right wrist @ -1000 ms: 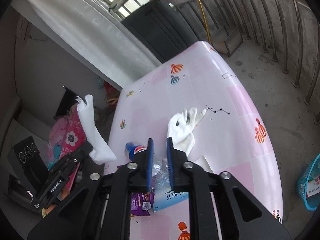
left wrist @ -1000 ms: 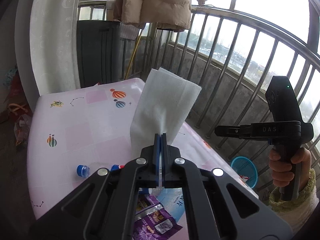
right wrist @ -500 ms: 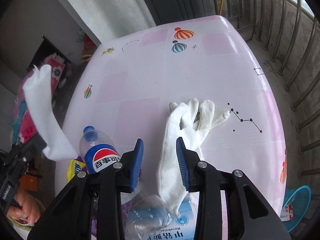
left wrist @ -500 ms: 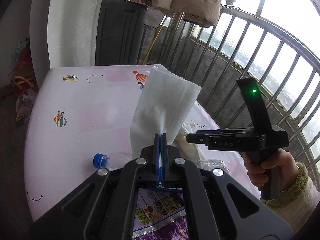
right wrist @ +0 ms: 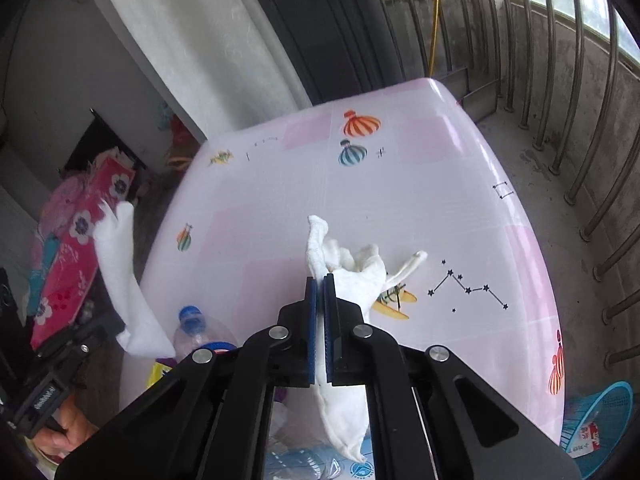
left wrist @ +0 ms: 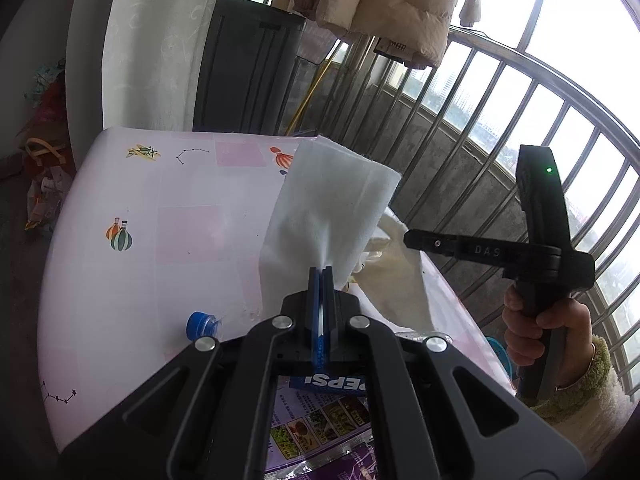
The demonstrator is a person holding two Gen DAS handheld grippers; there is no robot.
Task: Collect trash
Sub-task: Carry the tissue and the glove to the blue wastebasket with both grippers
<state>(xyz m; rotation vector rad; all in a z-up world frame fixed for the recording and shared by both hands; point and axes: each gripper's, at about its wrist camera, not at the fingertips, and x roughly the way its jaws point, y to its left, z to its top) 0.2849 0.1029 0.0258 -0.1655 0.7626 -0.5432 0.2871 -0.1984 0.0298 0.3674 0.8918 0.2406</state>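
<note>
both grippers (left wrist: 320, 276) (right wrist: 320, 284) hide pinched cloth edges.

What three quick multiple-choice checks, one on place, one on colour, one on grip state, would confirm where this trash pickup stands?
1. Where is the blue basket?
A. On the table
B. On the floor by the table's corner
C. Hung on the railing

2. What colour is the bottle cap?
A. Red
B. White
C. Blue

3. What does the right gripper hold?
A. The white glove
B. Nothing, its fingers are wide apart
C. The Pepsi bottle

Answers:
1 B: it sits below the pink table edge, on the concrete.
2 C: the left wrist view shows it blue.
3 A: its fingers are shut on the glove's cloth, while the left gripper pinches the white tissue.
</note>
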